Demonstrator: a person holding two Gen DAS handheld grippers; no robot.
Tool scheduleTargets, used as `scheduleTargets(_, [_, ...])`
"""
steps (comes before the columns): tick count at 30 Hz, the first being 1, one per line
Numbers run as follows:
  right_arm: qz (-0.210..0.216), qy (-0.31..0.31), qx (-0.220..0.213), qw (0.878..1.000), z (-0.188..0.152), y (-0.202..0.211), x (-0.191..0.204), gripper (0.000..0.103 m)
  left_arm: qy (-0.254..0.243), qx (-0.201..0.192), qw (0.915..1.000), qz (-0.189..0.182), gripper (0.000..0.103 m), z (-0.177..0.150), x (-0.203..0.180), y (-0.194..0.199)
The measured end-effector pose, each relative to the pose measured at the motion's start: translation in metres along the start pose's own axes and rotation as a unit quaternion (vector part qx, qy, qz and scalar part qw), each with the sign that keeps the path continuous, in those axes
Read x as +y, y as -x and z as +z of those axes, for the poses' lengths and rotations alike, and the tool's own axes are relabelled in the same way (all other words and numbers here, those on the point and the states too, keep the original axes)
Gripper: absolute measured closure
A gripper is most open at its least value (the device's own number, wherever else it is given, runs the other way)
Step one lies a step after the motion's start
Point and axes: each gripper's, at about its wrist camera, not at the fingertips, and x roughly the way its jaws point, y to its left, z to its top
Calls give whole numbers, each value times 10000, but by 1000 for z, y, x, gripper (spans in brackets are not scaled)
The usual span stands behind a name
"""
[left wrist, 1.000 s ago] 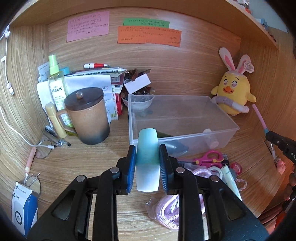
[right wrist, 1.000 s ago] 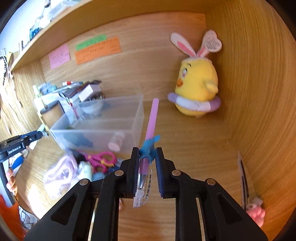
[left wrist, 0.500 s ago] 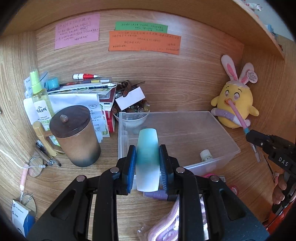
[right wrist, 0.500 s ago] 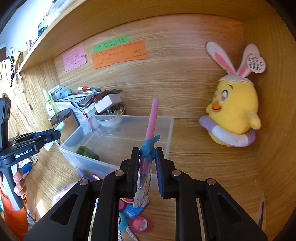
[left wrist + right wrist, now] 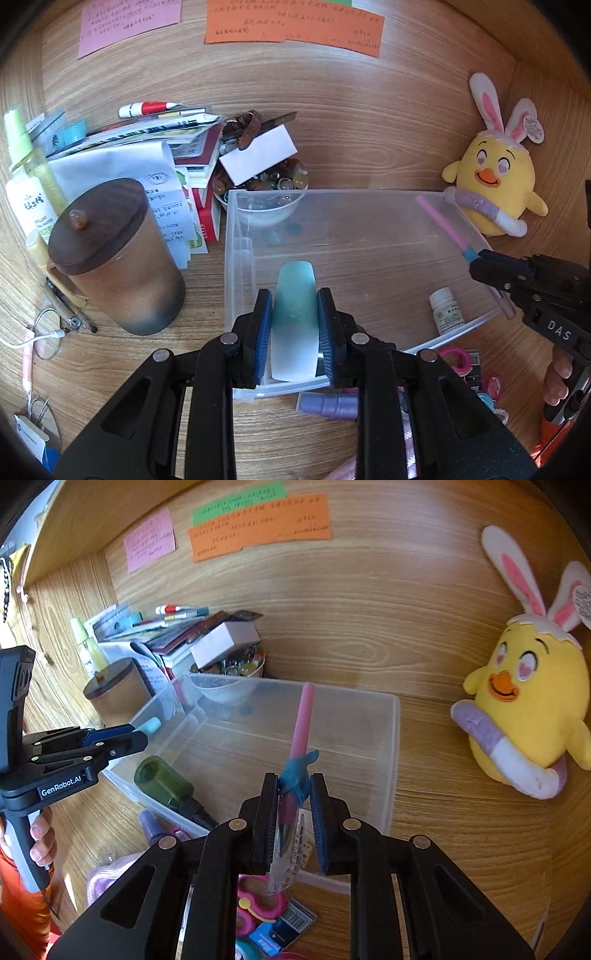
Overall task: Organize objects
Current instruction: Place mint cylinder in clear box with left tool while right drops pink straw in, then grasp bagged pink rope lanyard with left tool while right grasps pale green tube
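My left gripper [image 5: 294, 325] is shut on a teal-and-white tube [image 5: 295, 317] and holds it over the near left part of the clear plastic bin [image 5: 236, 258]. My right gripper [image 5: 293, 805] is shut on a pink pen [image 5: 301, 720] in a clear wrapper, above the bin's near right side [image 5: 391, 746]. The bin holds a dark green bottle [image 5: 162, 781] and a small white bottle [image 5: 447, 310]. The right gripper also shows in the left wrist view [image 5: 484, 264], and the left gripper in the right wrist view [image 5: 125, 738].
A brown lidded mug [image 5: 114, 254], a paper stack [image 5: 140, 162], a bowl of beads [image 5: 273, 184] and a spray bottle [image 5: 26, 184] stand left of the bin. A yellow chick plush [image 5: 524, 709] sits at the right. Pink scissors [image 5: 258, 908], tape and cords lie before the bin.
Both grippers have moved forward with their objects and now hover over the clear bin. The left one came in from the front left, the right one from the right.
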Motion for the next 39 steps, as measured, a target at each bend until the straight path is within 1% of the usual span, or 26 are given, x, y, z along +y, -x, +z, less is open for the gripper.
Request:
scheduleTargets(7, [0, 220, 276, 9994, 1, -21, 9, 87, -105, 175, 9997, -132, 79, 1, -4, -9])
scheduleTargets(10, [22, 285, 353, 9990, 1, -26, 13, 87, -185, 176, 9996, -144, 79, 0, -7, -8])
scheduleTargets(13, [20, 365, 419, 9985, -1, -28, 17, 87, -259, 134, 9995, -157, 75, -1, -11, -4])
scheduleTargets(15, [-17, 392, 414, 9984, -2, -26, 19, 87, -287, 77, 9994, -161, 70, -1, -13, 2])
scheduleTargets(17, [3, 406, 420, 9983, -2, -23, 19, 87, -306, 7, 9994, -154, 57, -3, -15, 8])
scheduleTargets(18, [28, 392, 405, 9984, -3, -19, 19, 87, -313, -27, 9994, -150, 54, -3, -16, 11])
scheduleTargets(19, [36, 390, 402, 9984, -2, -18, 19, 86, -325, -68, 9993, -142, 49, -4, -17, 15])
scheduleTargets(20, [47, 392, 396, 9984, -2, -15, 19, 86, -337, -105, 9993, -133, 44, -5, -17, 19])
scheduleTargets(24, [17, 389, 295, 9988, -5, -1, 18, 78, -375, -206, 9990, -158, 31, -10, -20, 35])
scheduleTargets(26, [18, 370, 230, 9990, -7, 7, 17, 75, -404, -232, 9988, -139, 20, -15, -21, 41])
scheduleTargets(28, [4, 355, 149, 9993, -11, 18, 17, 74, -441, -254, 9986, -110, 14, -20, -22, 46])
scheduleTargets(32, [-24, 340, 24, 9994, -21, 33, 16, 64, -543, -174, 9983, -87, 7, -35, -23, 54])
scheduleTargets(35, [-26, 301, -43, 9995, -32, 44, 16, 60, -592, -55, 9981, -132, 6, -49, -25, 58])
scheduleTargets(39, [-45, 226, -83, 9997, -49, 57, 17, 59, -750, 80, 9970, -187, 5, -72, -31, 61])
